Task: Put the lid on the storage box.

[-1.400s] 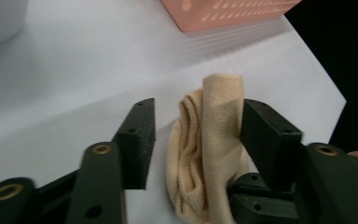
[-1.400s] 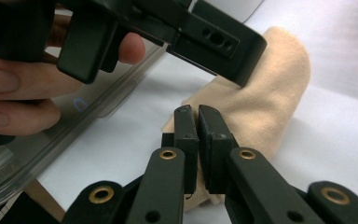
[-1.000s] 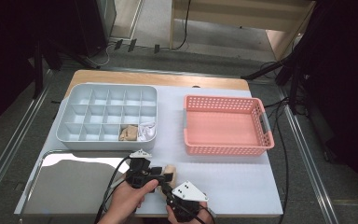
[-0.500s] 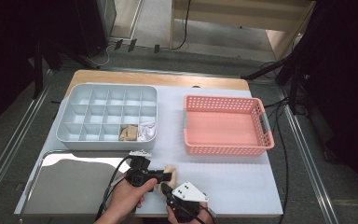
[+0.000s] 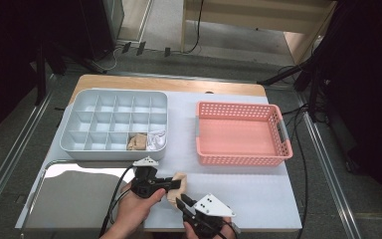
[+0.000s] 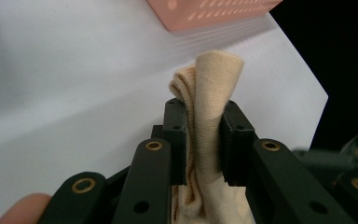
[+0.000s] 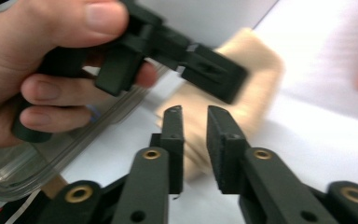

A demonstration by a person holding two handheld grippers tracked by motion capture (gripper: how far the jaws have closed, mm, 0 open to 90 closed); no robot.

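A folded beige cloth (image 5: 178,182) lies at the table's front edge between my two grippers. My left gripper (image 6: 204,109) has just been closing, and its pads now squeeze the beige cloth (image 6: 214,74), which bulges up past the fingertips. In the high view the left gripper (image 5: 175,183) points right from the hand that holds it. My right gripper (image 7: 193,114) has just been opening; a narrow gap shows between its jaws with nothing gripped, and the cloth (image 7: 256,70) lies just beyond them. From above, the right gripper (image 5: 181,202) points up-left at the cloth.
A grey compartment tray (image 5: 114,94) stands at the back left, with a beige piece (image 5: 138,142) and a white piece (image 5: 157,139) in its front cells. A pink basket (image 5: 238,107) stands at the right. A clear plastic lid (image 5: 74,194) lies at the front left.
Both hands stay almost where they were. The left gripper's jaws have drawn in around the beige cloth, and the right gripper has eased back a little from it.
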